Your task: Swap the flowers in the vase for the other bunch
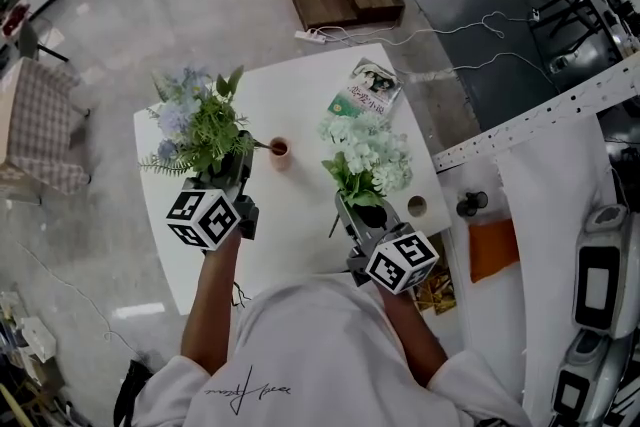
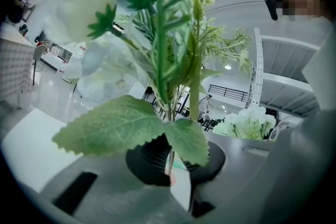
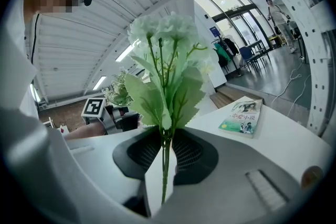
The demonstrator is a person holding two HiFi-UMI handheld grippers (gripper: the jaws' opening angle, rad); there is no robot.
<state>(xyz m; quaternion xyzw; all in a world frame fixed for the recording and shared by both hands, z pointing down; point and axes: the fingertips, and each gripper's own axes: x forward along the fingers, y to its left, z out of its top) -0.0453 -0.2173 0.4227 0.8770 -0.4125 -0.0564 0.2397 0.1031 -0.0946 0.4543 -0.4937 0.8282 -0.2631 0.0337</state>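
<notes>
left gripper (image 2: 170, 165) is clamped on the stems of the blue bunch (image 1: 195, 123), which rises upright from its jaws. right gripper (image 3: 164, 155) pinches the white bunch (image 1: 368, 153) likewise. the vase (image 1: 279, 152) stands on the table (image 1: 300, 95) between both bunches.

I am holding my left gripper (image 1: 234, 165) out on the left, pointing away from me, its jaws pinching the stems of the blue bunch (image 1: 195, 120). I am holding my right gripper (image 1: 350, 207) on the right the same way, jaws clamping the stems of the white bunch (image 1: 368, 153). My forearms (image 1: 212, 300) are reaching forward, well apart, with the marker cubes (image 1: 204, 217) facing up.
</notes>
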